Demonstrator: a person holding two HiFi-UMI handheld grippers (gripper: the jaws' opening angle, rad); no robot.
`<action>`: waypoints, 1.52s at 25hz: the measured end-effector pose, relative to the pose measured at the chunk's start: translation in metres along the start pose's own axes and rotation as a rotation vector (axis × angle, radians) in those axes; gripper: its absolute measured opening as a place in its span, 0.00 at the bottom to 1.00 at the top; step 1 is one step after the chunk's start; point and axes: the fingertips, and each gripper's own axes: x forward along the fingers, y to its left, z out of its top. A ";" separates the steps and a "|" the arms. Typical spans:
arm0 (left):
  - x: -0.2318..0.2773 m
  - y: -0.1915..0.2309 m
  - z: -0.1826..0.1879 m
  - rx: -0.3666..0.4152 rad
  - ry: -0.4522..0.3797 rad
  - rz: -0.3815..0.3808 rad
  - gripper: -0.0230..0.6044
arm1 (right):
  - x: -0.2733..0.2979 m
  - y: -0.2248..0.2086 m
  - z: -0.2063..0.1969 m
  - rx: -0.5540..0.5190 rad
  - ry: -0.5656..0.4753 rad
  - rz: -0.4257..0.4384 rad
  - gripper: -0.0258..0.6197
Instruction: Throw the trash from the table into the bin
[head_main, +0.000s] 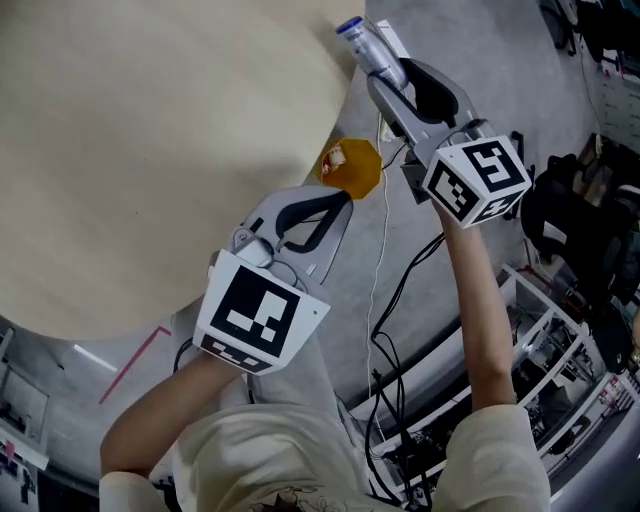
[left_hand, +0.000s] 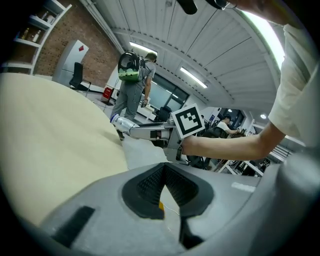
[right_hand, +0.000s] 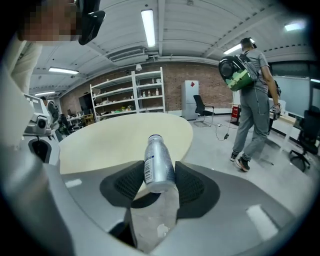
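Note:
My right gripper (head_main: 385, 75) is shut on a clear plastic bottle (head_main: 362, 42) with a blue cap, held out past the round beige table's (head_main: 150, 150) edge. In the right gripper view the bottle (right_hand: 157, 162) stands up between the pads of the right gripper (right_hand: 159, 175). My left gripper (head_main: 340, 205) hangs lower beside the table rim, shut on a crumpled orange wrapper (head_main: 350, 168). In the left gripper view the left gripper (left_hand: 164, 170) has its jaws together, and only a sliver of the wrapper (left_hand: 160, 204) shows. That view also shows the right gripper (left_hand: 145, 131) and the bottle (left_hand: 120, 121).
Black cables (head_main: 385, 330) trail over the grey floor below my arms. Dark bags (head_main: 570, 215) and racks crowd the right side. A person with a green backpack (right_hand: 252, 90) stands beyond the table. Shelves (right_hand: 130, 95) line the brick back wall.

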 end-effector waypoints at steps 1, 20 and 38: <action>0.009 -0.002 0.001 0.005 0.006 -0.012 0.04 | -0.006 -0.011 -0.006 0.017 -0.001 -0.018 0.35; 0.177 -0.042 -0.065 0.119 0.245 -0.129 0.04 | -0.103 -0.094 -0.231 0.296 0.188 -0.162 0.35; 0.279 0.043 -0.230 0.320 0.503 -0.132 0.04 | -0.063 -0.066 -0.477 0.554 0.413 -0.169 0.35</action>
